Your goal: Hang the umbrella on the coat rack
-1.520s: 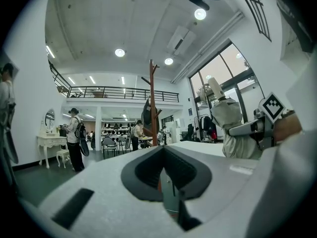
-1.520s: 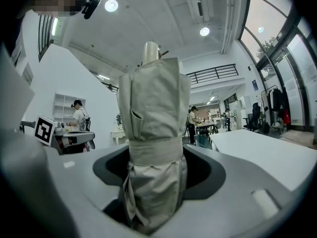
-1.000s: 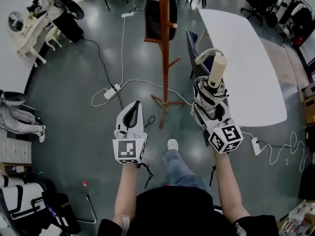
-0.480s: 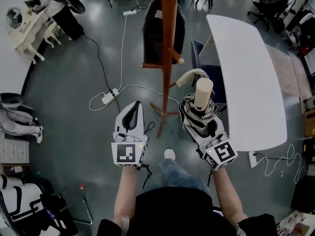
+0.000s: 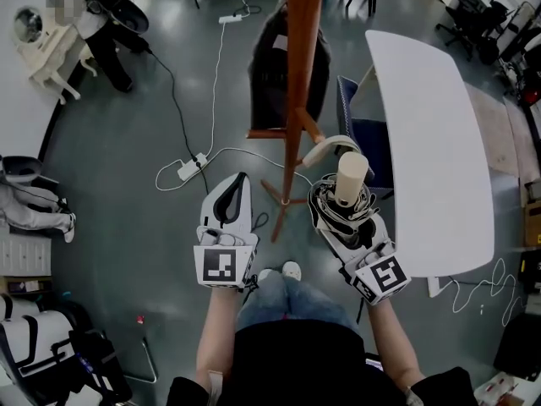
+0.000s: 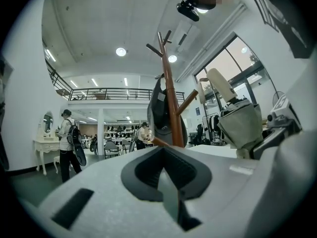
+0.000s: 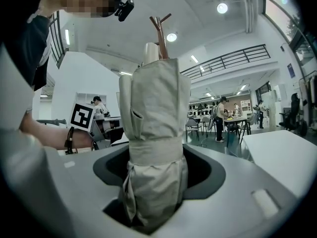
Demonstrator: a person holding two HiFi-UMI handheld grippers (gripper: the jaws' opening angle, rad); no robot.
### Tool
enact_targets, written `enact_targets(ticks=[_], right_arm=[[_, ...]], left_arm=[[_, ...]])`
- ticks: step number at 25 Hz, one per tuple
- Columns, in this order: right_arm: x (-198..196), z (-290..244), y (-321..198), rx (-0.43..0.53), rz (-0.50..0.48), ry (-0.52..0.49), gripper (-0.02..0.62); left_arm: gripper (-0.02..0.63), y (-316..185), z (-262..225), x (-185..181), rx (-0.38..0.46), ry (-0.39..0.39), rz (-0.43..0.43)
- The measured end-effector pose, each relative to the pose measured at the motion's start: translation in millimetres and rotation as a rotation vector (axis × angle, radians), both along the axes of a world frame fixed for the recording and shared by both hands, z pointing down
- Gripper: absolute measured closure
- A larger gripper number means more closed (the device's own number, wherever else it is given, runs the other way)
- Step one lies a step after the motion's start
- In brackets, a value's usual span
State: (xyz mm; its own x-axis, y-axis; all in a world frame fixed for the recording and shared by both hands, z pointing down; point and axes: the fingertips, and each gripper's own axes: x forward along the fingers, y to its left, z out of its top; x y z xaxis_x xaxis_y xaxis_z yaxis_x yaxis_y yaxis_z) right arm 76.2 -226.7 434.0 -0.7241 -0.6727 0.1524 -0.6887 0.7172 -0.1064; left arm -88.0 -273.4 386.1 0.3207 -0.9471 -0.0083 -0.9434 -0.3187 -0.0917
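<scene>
The wooden coat rack [image 5: 297, 74] is seen at upper centre of the head view, with a dark bag [image 5: 270, 79] hung on it. The folded beige umbrella [image 5: 348, 180] is held upright just right of the pole, clamped in the right gripper [image 5: 342, 218] jaws. The left gripper [image 5: 237, 186], left of the pole's base, is shown with jaws closed on nothing.

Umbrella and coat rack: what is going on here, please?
A person holds a gripper in each hand. The right gripper has its fingers shut on a folded beige umbrella, held upright with the handle end up, close beside the wooden coat rack. The umbrella is not yet hung on any peg. The left gripper is shut and holds nothing.
</scene>
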Motion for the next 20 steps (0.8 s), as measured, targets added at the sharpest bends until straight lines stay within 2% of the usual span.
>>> enact_targets(ticks=[13, 20], right_arm=[[-4, -3, -11, 0.009, 0.067, 0.024, 0.288], [0, -4, -23, 0.007, 0.078, 0.027, 0.288]], left_arm=[[0.600, -9, -14, 2, 0.022, -0.002, 0.081], [0.600, -15, -18, 7, 0.032, 0.043, 0.089]])
